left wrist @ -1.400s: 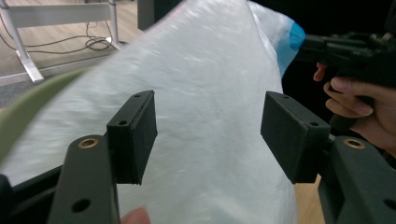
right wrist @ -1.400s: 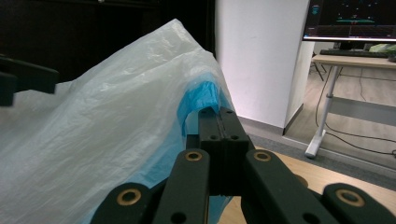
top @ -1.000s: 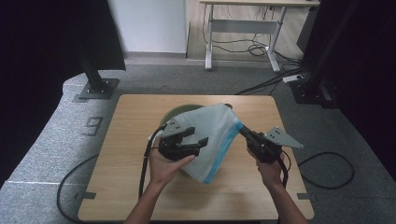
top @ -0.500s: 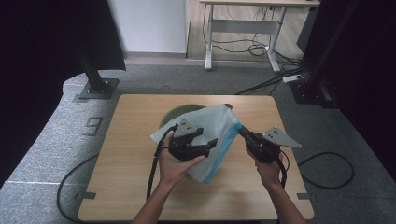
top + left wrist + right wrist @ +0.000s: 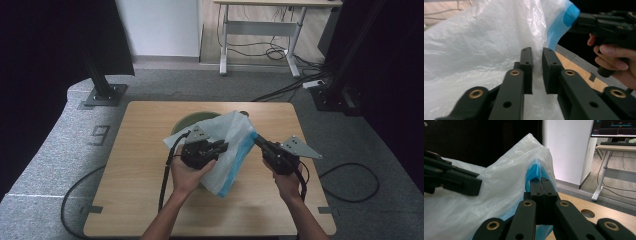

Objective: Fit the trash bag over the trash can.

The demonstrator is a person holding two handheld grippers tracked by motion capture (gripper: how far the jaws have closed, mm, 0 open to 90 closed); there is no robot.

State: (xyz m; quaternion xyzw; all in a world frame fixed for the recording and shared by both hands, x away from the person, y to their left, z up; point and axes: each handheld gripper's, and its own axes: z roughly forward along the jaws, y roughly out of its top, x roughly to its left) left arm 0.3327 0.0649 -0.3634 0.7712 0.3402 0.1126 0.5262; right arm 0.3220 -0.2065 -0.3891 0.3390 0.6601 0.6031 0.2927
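Dim room; near views soft, perhaps defocused.

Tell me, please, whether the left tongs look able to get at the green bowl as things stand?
Probably not directly: the left tongs have just been closing on a fold of the white plastic bag, which is draped over the green bowl. The right tongs pinch its blue edge.

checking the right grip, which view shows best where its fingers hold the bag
The right gripper view: the right gripper has its fingers pressed together on the blue edge of the bag, seen close up. The high view shows the right gripper at that edge, too small to judge. The left gripper view shows it meeting the blue corner, fingers hidden.
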